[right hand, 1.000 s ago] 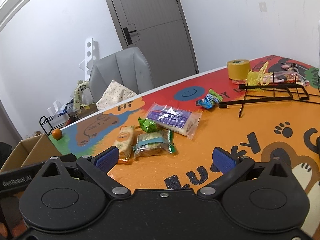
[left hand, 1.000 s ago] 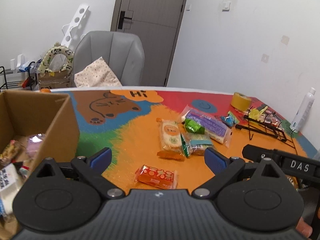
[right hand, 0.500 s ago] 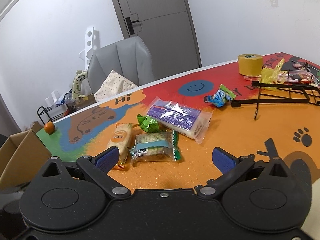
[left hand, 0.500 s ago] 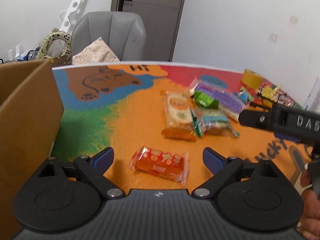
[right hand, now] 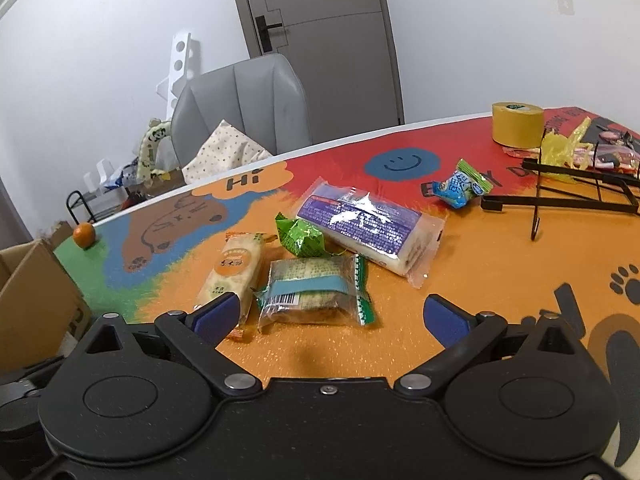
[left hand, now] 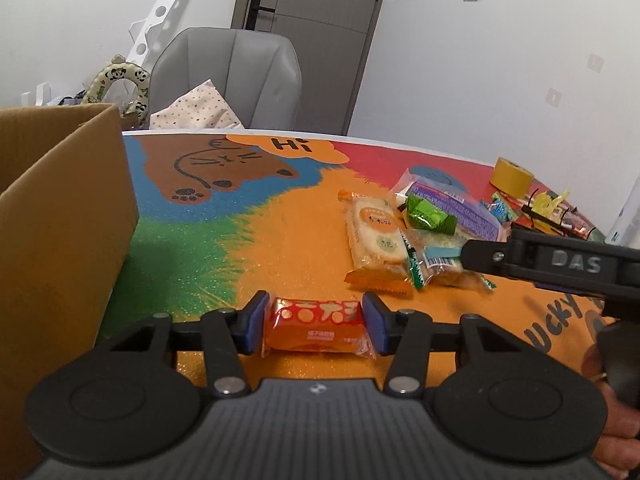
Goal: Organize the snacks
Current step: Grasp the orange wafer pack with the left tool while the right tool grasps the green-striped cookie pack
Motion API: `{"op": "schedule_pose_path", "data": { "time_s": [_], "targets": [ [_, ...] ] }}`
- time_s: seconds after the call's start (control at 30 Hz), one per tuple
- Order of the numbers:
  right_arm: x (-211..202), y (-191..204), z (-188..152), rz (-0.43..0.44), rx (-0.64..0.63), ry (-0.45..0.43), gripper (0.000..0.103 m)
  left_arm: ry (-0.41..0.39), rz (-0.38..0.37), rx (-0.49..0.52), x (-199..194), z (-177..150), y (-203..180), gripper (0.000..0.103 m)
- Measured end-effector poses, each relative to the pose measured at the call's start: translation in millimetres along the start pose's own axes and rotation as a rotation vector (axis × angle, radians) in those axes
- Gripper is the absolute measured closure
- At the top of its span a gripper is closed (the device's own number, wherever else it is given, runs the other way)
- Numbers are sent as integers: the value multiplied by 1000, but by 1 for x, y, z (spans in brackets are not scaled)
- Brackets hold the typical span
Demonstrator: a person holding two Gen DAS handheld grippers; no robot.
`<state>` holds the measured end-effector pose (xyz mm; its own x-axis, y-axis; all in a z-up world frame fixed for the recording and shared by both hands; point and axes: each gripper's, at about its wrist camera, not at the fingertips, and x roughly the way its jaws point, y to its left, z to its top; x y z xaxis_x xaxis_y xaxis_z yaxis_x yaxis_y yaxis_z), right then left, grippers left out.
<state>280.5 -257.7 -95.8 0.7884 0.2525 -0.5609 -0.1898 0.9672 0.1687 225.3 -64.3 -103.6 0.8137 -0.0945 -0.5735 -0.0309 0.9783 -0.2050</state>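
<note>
My left gripper point(left hand: 315, 327) has closed on the small red-orange snack packet point(left hand: 316, 326), which lies on the table mat, a blue pad against each end. The cardboard box point(left hand: 60, 220) stands to its left. My right gripper point(right hand: 330, 316) is open and empty, low over the mat just in front of the clear cracker pack with a blue band point(right hand: 314, 294). Beyond lie an orange-label cracker pack point(right hand: 236, 270), a green candy point(right hand: 300, 236), a long purple pack point(right hand: 364, 226) and a blue-green candy point(right hand: 460, 188). The right gripper's body shows in the left wrist view point(left hand: 560, 264).
A black wire rack point(right hand: 560, 196) and a roll of yellow tape point(right hand: 516, 124) stand at the far right. A small orange point(right hand: 83, 235) sits at the mat's far left edge. A grey chair point(left hand: 228, 76) stands behind the table.
My left gripper moved down and forward onto the red-orange packet and closed its fingers around it. My right gripper advanced toward the blue-band cracker pack, still open.
</note>
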Motion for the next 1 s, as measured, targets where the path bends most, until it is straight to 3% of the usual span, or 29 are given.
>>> {"op": "schedule_pose_path", "data": {
  "time_s": [0.23,0.4,0.5,0.57,0.63,1.0],
  "targets": [
    [21,13,3,-54,-64,12,9,-14,-23,-18,-2,2,6,53],
    [36,24,-1,-72,-118,34,17,-15,-39,-39,-4,4,10,53],
    [41,26,-6,-80,-140,43,32,-9,-31,-49,-3,4,13,53],
    [38,25,-6,-78,-144,41,48,-11,-38,-50,-4,4,12,53],
    [34,24,-4,-75,-131,46,52,-21,-36,-28,-7,3,8,53],
    [-18,19,-13,2,-62,-14,54,-80,-77,-19,-50,10,-4,53]
  ]
}}
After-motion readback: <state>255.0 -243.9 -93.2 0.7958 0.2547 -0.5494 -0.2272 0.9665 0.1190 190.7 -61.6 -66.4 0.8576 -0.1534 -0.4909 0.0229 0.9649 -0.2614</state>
